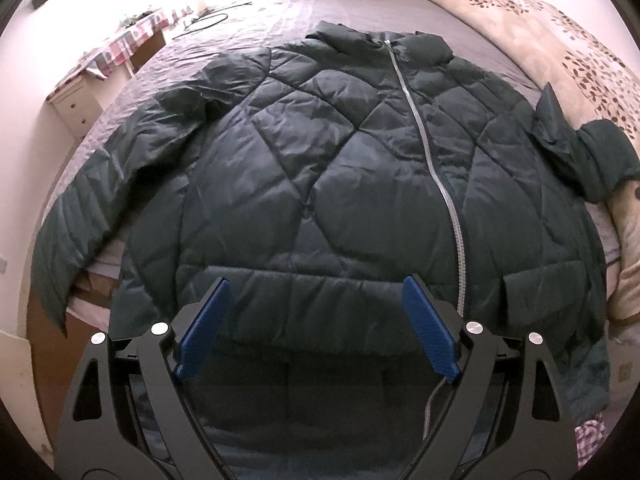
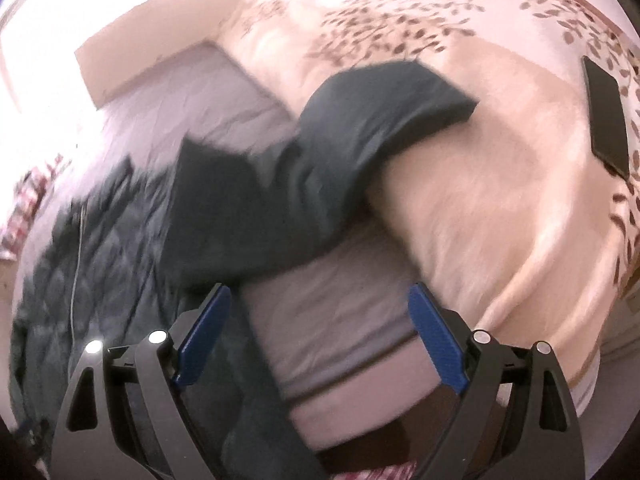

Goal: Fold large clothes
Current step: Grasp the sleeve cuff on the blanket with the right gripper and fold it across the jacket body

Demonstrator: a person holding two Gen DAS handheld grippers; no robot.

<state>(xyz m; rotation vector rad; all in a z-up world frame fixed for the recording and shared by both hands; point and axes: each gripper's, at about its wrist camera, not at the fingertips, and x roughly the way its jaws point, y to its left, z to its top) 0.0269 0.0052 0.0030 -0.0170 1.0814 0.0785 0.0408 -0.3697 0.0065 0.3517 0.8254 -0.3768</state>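
Now smoothing | jacket [image 1: 320,168] lying zipped, front up, on bed [image 1: 280,12] | left hand-held gripper [image 1: 316,300] hovering wide apart, empty, over hem | right hand-held gripper [image 2: 320,308] wide apart, empty, nearing sleeve [image 2: 320,140]; pinch cuff, fold inward.

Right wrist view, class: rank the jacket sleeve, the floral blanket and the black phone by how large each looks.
1. Floral blanket
2. Jacket sleeve
3. Black phone
The picture is blurred, but the gaps are plain.
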